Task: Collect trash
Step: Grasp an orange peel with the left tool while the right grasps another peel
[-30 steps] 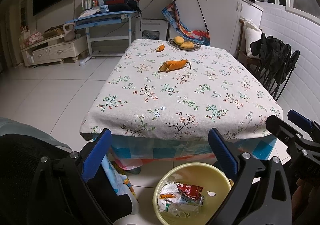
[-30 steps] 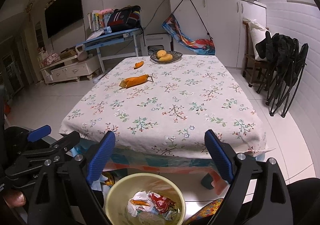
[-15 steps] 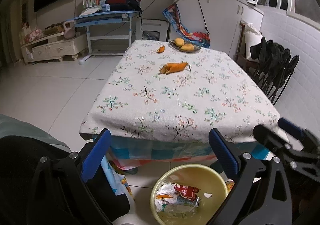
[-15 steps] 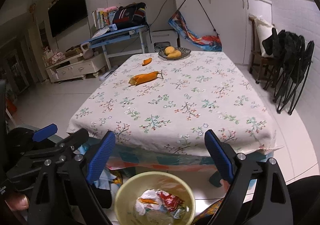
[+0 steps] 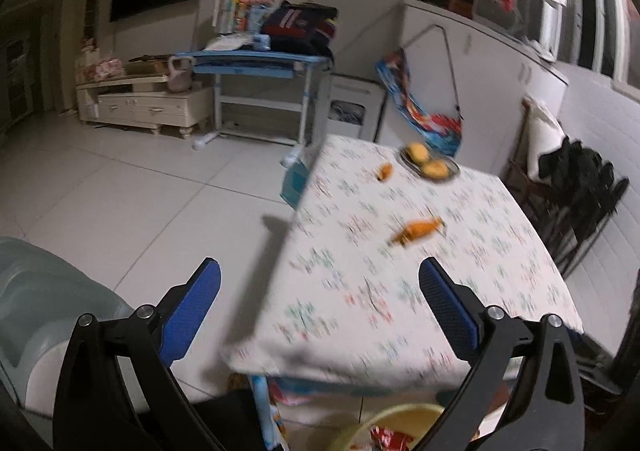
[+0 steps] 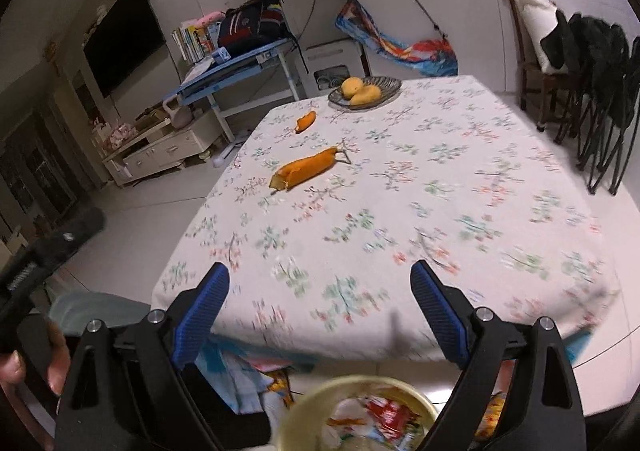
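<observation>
Some wrappers already sit in the yellow bin (image 6: 304, 417) on the near floor, but the big peel (image 6: 306, 173) and small peel (image 6: 306, 121) wait on the far-left desk (image 6: 460, 211), both grippers (image 5: 320, 303) (image 6: 320, 299) with jaws wide, empty.

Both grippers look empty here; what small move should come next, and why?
Probably reach the right gripper forward over the table toward the long orange peel. Its jaws stand open and empty, the peel lies loose on the cloth, and the yellow bin below already holds wrappers.
</observation>
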`<state>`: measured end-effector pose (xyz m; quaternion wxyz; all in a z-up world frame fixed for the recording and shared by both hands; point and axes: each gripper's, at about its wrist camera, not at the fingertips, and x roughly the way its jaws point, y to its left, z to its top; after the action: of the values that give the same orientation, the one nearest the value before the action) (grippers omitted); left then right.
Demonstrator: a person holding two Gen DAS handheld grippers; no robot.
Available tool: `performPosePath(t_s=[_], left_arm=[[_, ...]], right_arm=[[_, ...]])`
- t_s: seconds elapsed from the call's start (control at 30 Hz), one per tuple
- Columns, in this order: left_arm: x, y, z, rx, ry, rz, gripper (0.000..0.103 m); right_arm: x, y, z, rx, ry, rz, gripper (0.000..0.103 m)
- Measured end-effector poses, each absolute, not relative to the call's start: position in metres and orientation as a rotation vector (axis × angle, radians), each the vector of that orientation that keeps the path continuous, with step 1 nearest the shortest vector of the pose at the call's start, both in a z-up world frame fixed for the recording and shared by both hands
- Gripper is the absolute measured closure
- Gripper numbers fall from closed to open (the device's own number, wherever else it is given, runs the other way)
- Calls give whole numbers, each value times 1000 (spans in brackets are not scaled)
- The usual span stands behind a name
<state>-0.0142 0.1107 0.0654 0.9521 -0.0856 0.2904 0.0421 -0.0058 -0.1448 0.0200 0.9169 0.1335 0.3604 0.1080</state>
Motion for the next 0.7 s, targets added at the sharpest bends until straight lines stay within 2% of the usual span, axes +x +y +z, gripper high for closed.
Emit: performPosePath(t_s=[0.47,0.63,0.7], left_arm=[[103,132,72,-197,603,93,7],[156,123,64,-147,643,62,7],[178,116,58,-124,659,48,7]], right_arm=[[125,-95,-11,399,841,185,15],[160,-97,-21,385,870,159,29],[171,-95,-21,329,893,151,43]])
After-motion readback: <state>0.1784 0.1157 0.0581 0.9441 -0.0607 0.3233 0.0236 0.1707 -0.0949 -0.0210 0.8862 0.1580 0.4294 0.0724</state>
